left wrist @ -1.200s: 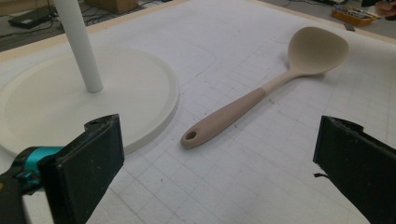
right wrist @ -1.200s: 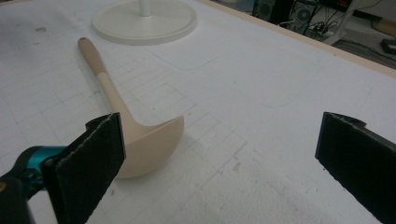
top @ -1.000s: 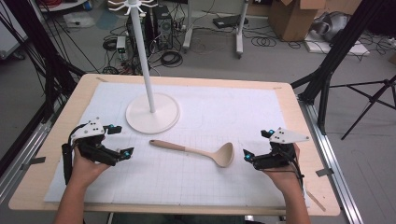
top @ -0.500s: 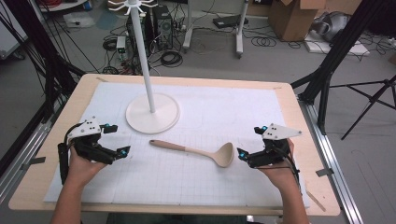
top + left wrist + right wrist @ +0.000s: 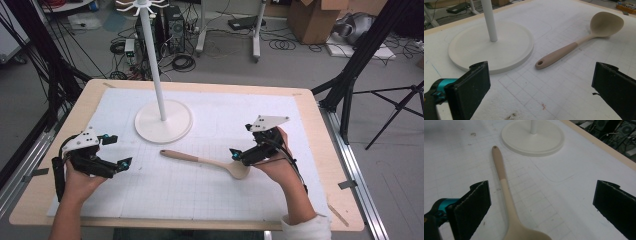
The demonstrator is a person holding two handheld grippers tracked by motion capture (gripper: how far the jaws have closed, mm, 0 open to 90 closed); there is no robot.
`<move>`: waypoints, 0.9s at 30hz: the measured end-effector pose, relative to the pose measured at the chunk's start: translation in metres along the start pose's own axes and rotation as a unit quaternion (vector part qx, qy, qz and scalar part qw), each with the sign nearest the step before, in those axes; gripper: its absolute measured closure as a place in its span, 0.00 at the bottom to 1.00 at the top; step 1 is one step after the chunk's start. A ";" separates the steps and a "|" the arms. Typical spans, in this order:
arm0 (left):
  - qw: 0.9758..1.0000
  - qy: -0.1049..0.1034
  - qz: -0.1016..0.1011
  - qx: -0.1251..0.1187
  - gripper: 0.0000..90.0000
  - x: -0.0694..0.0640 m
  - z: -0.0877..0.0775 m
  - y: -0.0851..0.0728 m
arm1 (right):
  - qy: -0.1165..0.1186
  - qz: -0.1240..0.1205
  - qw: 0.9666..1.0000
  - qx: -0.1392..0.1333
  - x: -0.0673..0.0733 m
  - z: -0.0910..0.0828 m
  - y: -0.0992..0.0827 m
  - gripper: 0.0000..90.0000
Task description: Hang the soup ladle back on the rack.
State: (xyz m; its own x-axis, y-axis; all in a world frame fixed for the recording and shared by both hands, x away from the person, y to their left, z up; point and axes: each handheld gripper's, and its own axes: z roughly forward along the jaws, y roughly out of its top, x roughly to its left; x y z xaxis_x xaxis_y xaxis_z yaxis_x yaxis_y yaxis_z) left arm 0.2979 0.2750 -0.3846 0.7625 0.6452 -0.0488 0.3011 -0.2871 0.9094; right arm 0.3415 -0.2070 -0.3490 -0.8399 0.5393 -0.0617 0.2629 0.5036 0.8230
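My right gripper has slid left over the last second and now hovers above the bowl of the beige, long-handled ladle, jaws wide apart and empty. I judge a pickup is next. The ladle lies flat at mid-frame on the white gridded tabletop, handle darker, with a hanging hole. My left gripper, lower left, is wide open, empty.

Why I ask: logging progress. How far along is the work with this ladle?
Nothing looks done: the ladle lies flat on the mat beside the stand. In hand: the right tool, open, hovers by the ladle's bowl; the left tool is open, apart. Left: gripping and lifting it.
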 end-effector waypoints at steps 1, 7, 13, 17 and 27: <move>1.000 0.000 0.000 0.000 0.02 0.000 0.000 0.000 | 0.004 -0.002 1.000 0.003 0.000 0.004 0.003 0.01; 1.000 0.002 0.003 0.001 0.02 -0.001 0.000 0.001 | 0.020 -0.013 0.999 0.028 0.005 0.031 0.018 0.00; 1.000 0.004 0.003 -0.001 0.02 0.000 -0.002 0.001 | 0.045 -0.033 0.997 0.061 0.013 0.062 0.032 0.00; 1.000 0.005 0.002 -0.001 0.02 0.000 -0.002 0.001 | 0.058 -0.044 0.993 0.089 0.019 0.081 0.036 0.00; 1.000 0.003 0.006 0.005 0.02 0.000 0.001 0.000 | 0.078 -0.065 0.983 0.153 0.031 0.112 0.032 0.01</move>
State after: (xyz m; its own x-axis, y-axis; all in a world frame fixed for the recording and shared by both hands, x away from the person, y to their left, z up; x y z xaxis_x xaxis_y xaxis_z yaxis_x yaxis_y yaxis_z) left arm 0.2988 0.2746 -0.3846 0.7627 0.6457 -0.0356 0.2973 -0.3012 0.9060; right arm 0.3773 -0.0991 -0.3878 -0.9320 0.3593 -0.0473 0.2597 0.7530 0.6046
